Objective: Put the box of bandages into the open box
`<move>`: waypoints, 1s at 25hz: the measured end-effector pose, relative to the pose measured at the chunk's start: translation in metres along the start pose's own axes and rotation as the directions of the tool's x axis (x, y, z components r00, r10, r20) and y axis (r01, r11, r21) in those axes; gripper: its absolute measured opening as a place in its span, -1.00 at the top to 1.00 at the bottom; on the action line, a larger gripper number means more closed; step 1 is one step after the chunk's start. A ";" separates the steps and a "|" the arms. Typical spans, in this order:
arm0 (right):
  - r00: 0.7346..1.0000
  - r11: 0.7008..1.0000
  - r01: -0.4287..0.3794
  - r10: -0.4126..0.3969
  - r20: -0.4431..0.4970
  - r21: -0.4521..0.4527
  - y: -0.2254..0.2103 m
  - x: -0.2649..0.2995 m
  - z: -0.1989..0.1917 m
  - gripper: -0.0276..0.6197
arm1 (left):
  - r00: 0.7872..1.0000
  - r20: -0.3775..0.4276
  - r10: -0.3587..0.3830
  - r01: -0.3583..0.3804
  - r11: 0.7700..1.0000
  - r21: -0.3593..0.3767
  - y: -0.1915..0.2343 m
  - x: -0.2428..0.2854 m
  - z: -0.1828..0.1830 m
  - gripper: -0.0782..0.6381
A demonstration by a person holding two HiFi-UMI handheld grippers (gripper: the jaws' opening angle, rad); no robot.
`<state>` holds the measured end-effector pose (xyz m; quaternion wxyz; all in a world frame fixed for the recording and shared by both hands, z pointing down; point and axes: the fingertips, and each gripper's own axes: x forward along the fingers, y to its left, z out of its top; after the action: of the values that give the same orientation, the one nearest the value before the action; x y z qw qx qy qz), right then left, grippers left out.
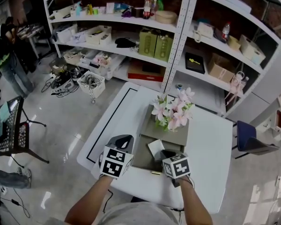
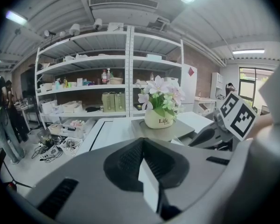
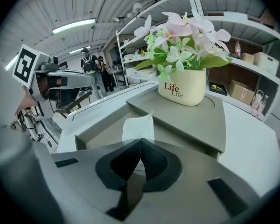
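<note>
While both grippers hang over the white surface (image 1: 206, 144), the right gripper (image 3: 140, 143) has its jaws pressed together just above the white box of bandages (image 3: 137, 126). That box seems to lie inside the grey open box (image 3: 100, 125), though contact with the jaws is unclear. The left gripper (image 2: 142, 141), also pressed together and empty, is beside the open box. A flower pot (image 3: 182, 90) stands on the lid (image 3: 196, 120).

Bandage box (image 3: 138, 125) partly behind right tongs (image 3: 140, 143).

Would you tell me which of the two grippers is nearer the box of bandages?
The right gripper: the box of bandages stands just beyond its jaws inside the open box, while the left gripper is off to that box's left.
</note>
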<state>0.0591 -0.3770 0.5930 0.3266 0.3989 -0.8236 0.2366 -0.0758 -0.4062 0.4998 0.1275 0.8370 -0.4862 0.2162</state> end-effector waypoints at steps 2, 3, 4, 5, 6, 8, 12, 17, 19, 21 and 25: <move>1.000 1.000 -0.001 0.001 -0.010 -0.001 -0.001 0.002 -0.001 0.90 | 1.000 -0.004 0.002 -0.002 1.000 -0.002 0.001 0.001 0.000 0.77; 1.000 1.000 -0.003 0.003 -0.013 -0.002 -0.001 0.003 -0.002 0.90 | 1.000 -0.005 0.003 -0.003 1.000 -0.003 0.001 0.002 -0.001 0.77; 1.000 1.000 -0.006 0.006 -0.014 -0.002 -0.001 0.004 -0.002 0.90 | 1.000 -0.007 0.004 -0.004 1.000 -0.003 0.001 0.003 -0.002 0.77; 1.000 1.000 -0.008 0.008 -0.016 -0.001 0.000 0.005 -0.003 0.90 | 1.000 -0.009 0.004 -0.004 1.000 -0.003 0.002 0.003 -0.003 0.77; 1.000 1.000 -0.010 0.010 -0.018 0.000 0.000 0.006 -0.003 0.90 | 1.000 -0.010 0.005 -0.005 1.000 -0.004 0.002 0.003 -0.003 0.77; 1.000 1.000 -0.010 0.010 -0.023 0.004 -0.001 0.007 -0.005 0.89 | 1.000 -0.010 0.005 -0.005 1.000 -0.005 0.002 0.003 -0.003 0.77; 1.000 1.000 -0.003 0.003 -0.018 0.013 -0.002 0.006 -0.004 0.83 | 1.000 -0.010 0.006 -0.006 1.000 -0.005 0.001 0.002 -0.003 0.77; 1.000 1.000 0.012 -0.012 0.012 0.020 -0.005 -0.001 -0.002 0.82 | 1.000 -0.003 0.009 -0.009 1.000 0.000 -0.001 -0.002 -0.003 0.77; 0.999 1.000 0.021 -0.022 0.028 0.021 -0.005 -0.007 0.000 0.82 | 1.000 0.002 0.009 -0.009 1.000 0.002 -0.001 -0.004 -0.002 0.77; 0.999 0.999 0.030 -0.031 0.043 0.023 -0.005 -0.014 0.002 0.82 | 1.000 0.007 0.008 -0.008 1.000 0.005 -0.003 -0.008 0.000 0.77; 0.994 0.998 0.050 -0.053 0.092 0.036 -0.004 -0.032 0.011 0.82 | 1.000 0.021 0.001 -0.001 1.000 0.017 -0.007 -0.016 0.004 0.77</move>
<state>0.0734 -0.3704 0.5624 0.2869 0.4359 -0.8234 0.2231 -0.0752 -0.3922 0.4887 0.1153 0.8400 -0.4862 0.2115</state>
